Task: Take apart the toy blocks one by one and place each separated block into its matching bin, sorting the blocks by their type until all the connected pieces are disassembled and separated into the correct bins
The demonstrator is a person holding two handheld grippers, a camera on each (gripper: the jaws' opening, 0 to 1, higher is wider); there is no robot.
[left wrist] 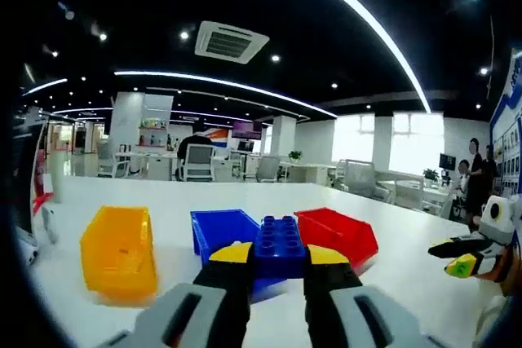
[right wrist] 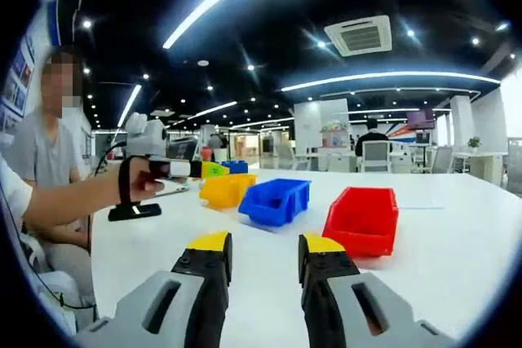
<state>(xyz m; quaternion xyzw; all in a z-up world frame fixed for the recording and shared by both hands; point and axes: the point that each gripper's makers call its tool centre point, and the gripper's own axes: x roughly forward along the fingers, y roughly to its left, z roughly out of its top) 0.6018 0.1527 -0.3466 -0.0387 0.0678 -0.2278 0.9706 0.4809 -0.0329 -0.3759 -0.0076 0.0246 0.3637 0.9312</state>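
A blue studded block [left wrist: 279,244] sits between my left gripper's [left wrist: 279,257] yellow-tipped jaws, which are shut on it above the white table. Behind it three bins stand in a row: yellow bin [left wrist: 119,260], blue bin [left wrist: 222,229] and red bin [left wrist: 338,234]. My right gripper [left wrist: 463,255] comes in at the right edge, apart from the bins. In the right gripper view my right gripper [right wrist: 264,252] is open with nothing between its jaws. There a hand holds the left gripper [right wrist: 214,169] with the blue block [right wrist: 237,166] beyond the yellow bin [right wrist: 226,190], blue bin [right wrist: 276,200] and red bin [right wrist: 363,219].
The white table [right wrist: 457,242] stretches wide around the bins. A small black stand [right wrist: 134,211] sits on it by the person's forearm [right wrist: 69,197]. Office desks and chairs fill the background, and people stand at the far right [left wrist: 475,181].
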